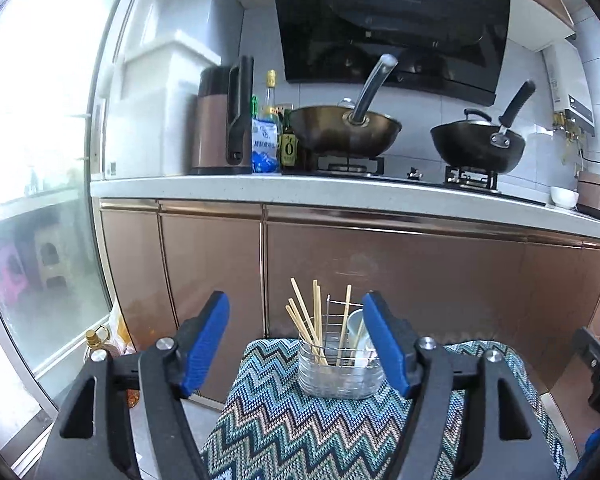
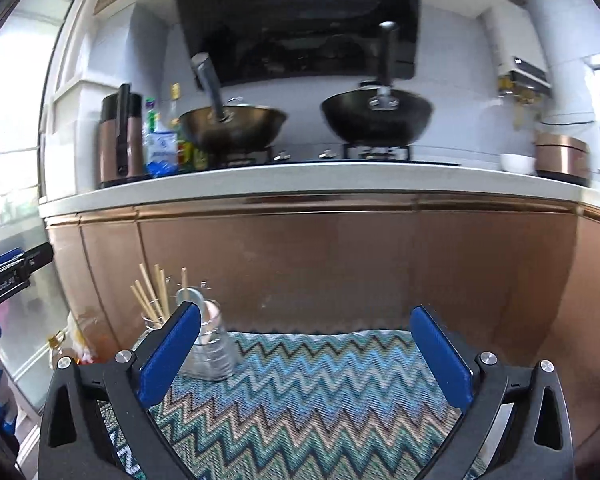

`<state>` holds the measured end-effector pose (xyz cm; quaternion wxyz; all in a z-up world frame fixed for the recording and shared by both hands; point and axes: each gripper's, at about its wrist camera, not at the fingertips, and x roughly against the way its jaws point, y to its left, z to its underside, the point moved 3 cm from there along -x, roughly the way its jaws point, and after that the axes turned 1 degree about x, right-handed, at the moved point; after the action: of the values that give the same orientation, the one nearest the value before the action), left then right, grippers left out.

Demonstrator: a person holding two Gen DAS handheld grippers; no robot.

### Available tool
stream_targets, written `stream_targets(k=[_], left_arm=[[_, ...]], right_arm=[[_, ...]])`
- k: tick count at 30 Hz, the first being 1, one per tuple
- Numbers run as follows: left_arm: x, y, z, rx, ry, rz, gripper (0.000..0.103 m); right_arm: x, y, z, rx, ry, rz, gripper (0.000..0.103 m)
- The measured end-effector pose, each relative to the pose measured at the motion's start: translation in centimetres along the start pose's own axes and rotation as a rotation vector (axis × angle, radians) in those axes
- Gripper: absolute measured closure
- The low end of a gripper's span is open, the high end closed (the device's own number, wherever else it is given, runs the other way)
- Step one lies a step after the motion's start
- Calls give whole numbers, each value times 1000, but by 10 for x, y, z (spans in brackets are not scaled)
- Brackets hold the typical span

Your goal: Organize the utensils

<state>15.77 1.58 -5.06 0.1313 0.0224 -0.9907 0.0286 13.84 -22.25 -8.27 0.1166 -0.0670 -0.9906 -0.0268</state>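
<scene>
Utensil holder (image 1: 340, 364), chopsticks (image 1: 306, 320) upright, stands directly ahead of the left gripper (image 1: 296, 344); right gripper (image 2: 306, 354) sees it leftward. Both jaws released, apparently empty.

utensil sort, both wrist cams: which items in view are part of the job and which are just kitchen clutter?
Job:
- utensil holder, clear, on the zigzag cloth
- chopsticks standing in it
- white spoon in it
- left tool and right tool, both open, holding nothing

Clutter:
- brass wok
- black wok
- kettle
- bottles
- white bowl
</scene>
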Motion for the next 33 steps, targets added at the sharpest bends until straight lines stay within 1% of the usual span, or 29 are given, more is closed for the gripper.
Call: stream_targets(k=[4,7,10,13,17,21,33], left_arm=[[25,-8,1,-11,-17,9,32],[41,-12,0,-14,-33,-2,29],[56,-15,-2,-17,-53,-16,28],[70,-18,-4,-26,-80,-14,27],[84,-16,-8,-9,-113,-28,27],[89,-14,-12,9,-119,-19,27],[104,-19,-13,23,-140,-6,27]], right_arm=[[27,-14,-2,-18,-32,56,0],[45,-21,-6,-23,-57,105,0],[61,-24,-10,-11,-82,145,0],[74,-26,-14,1,-95,182,0],[90,-29,-19,8,-119,209,0],[105,-31,-25,20,-145,246,0],[136,-30,-34,43,-203,275,0]])
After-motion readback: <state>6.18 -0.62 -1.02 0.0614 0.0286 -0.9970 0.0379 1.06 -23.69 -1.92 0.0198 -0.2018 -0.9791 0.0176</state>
